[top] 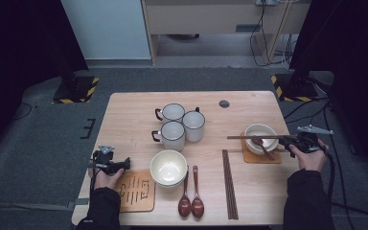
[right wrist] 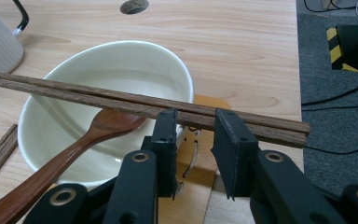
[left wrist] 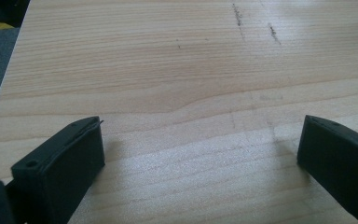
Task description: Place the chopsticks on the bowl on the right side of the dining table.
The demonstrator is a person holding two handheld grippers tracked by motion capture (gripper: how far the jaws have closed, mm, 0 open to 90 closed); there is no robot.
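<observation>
Right gripper (right wrist: 195, 122): jaws slightly apart, loose around chopsticks (right wrist: 98, 97)
Chopsticks: resting across bowl (right wrist: 74, 65) rim
Left gripper (left wrist: 200, 140): wide open, empty, over bare table (left wrist: 168, 70)

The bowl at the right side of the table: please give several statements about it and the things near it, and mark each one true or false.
1. A pair of chopsticks lies across the rim of the bowl. True.
2. A wooden spoon rests with its head inside this bowl. True.
3. The bowl stands directly on the bare table. False: it stands on an orange coaster.
4. The left gripper holds a mug. False: its jaws are wide apart over bare wood.
5. The right gripper is next to the chopsticks' end. True.
6. Five mugs stand on the table. False: there are three mugs.
</observation>
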